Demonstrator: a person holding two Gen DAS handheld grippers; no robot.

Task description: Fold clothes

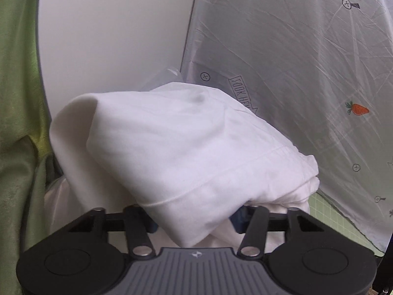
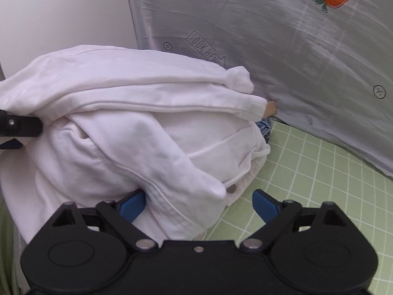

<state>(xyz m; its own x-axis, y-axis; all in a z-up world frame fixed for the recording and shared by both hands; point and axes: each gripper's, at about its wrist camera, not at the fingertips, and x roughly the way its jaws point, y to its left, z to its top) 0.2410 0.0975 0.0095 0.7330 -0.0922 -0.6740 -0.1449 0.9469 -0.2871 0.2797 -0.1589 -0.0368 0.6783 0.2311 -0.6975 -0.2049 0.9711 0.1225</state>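
A bunched white garment (image 1: 172,142) fills the left wrist view and drapes over my left gripper (image 1: 196,221). Cloth packs the gap between its blue pads (image 1: 239,218), and the jaws are shut on that fold with the tips hidden. In the right wrist view the same white garment (image 2: 122,113) lies heaped on the green checked mat (image 2: 319,172). My right gripper (image 2: 199,204) is open at the heap's near edge. Cloth rests against its left pad (image 2: 132,205), while the right pad stands apart over the mat. The left gripper's black finger (image 2: 17,125) shows at the heap's left side.
A grey sheet with a carrot print (image 2: 270,49) stands behind the heap and to its right. A bit of blue denim (image 2: 266,125) peeks out at the heap's far end. A green curtain (image 1: 17,123) hangs on the left beside a white wall (image 1: 110,36).
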